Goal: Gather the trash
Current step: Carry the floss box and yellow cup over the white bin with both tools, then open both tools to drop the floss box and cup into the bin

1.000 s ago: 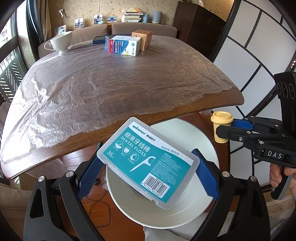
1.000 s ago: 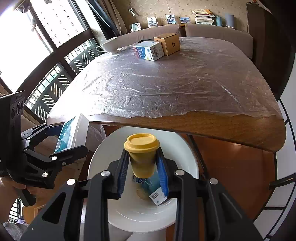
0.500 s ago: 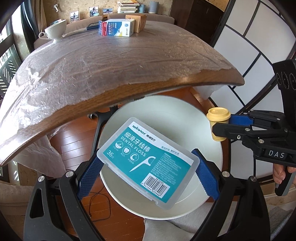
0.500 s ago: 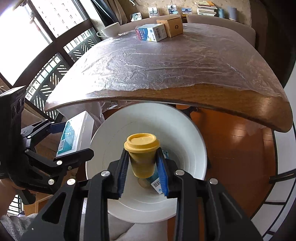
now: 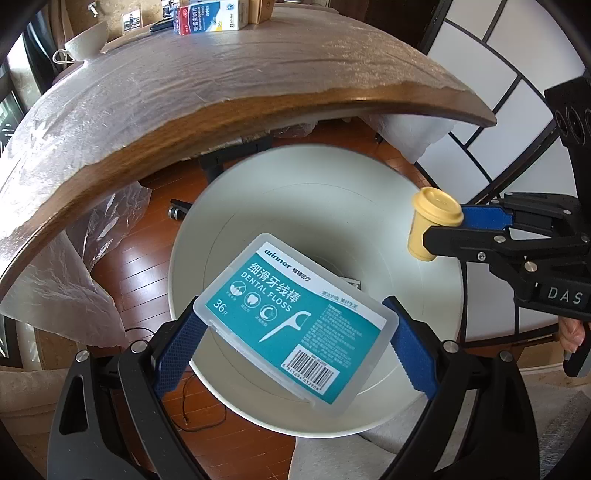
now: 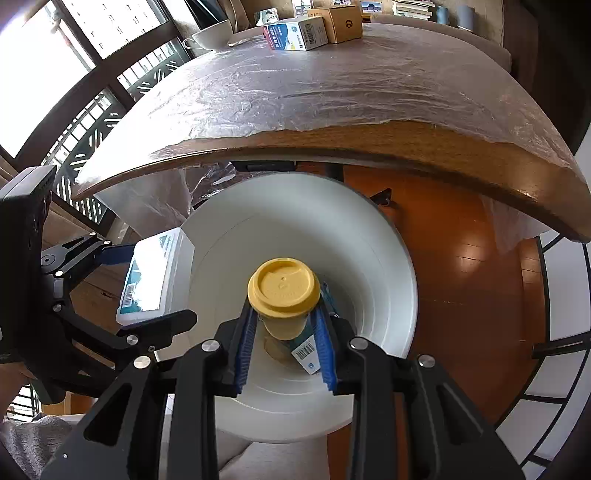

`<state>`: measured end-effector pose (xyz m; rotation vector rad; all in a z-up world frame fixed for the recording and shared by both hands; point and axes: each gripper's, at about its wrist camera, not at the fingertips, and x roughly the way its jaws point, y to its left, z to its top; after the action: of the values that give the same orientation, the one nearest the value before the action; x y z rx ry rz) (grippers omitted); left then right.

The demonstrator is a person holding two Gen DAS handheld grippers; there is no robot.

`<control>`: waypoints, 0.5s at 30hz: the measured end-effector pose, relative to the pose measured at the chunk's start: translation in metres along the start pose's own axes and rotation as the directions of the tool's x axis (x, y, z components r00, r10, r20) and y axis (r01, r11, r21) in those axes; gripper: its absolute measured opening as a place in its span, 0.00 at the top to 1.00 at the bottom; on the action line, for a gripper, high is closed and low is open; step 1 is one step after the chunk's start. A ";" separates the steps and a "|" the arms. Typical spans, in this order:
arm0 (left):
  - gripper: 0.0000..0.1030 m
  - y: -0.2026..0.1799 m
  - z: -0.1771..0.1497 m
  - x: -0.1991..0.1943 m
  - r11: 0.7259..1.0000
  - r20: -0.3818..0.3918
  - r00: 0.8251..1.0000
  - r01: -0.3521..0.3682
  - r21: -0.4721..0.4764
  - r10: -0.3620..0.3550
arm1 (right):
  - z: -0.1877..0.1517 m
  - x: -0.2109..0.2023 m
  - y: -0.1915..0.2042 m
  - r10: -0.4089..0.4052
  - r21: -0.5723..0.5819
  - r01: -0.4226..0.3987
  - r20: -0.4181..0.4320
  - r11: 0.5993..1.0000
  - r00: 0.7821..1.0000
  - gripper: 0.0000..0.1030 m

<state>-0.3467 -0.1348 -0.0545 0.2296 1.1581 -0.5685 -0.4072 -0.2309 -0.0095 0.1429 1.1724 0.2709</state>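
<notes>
My left gripper is shut on a clear dental floss box with a teal label, gripped at its two ends and hanging over the mouth of a white bin. The same box shows at the bin's left rim in the right wrist view. My right gripper is shut on a small yellow lidded cup, held upright above the inside of the bin. In the left wrist view that cup hangs over the bin's right rim. A barcoded packet lies at the bin's bottom.
The wooden table with plastic film overhangs the far side of the bin. On its far end stand a blue and white carton, a brown box and a white cup. Loose plastic sheet hangs at the left.
Both grippers have sunk toward the bin with their loads still gripped. The table edge has risen in both views and the bin's mouth looks larger.
</notes>
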 end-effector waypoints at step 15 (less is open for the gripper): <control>0.08 -0.002 0.000 0.035 1.000 -0.068 0.997 -0.027 0.017 0.028 | -0.007 0.027 -0.012 -0.018 0.014 0.019 -0.051 1.000 0.999 0.71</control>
<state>-0.3378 -0.1467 -0.0857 0.2796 1.2152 -0.5494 -0.4021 -0.2345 -0.0393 0.1385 1.2261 0.2505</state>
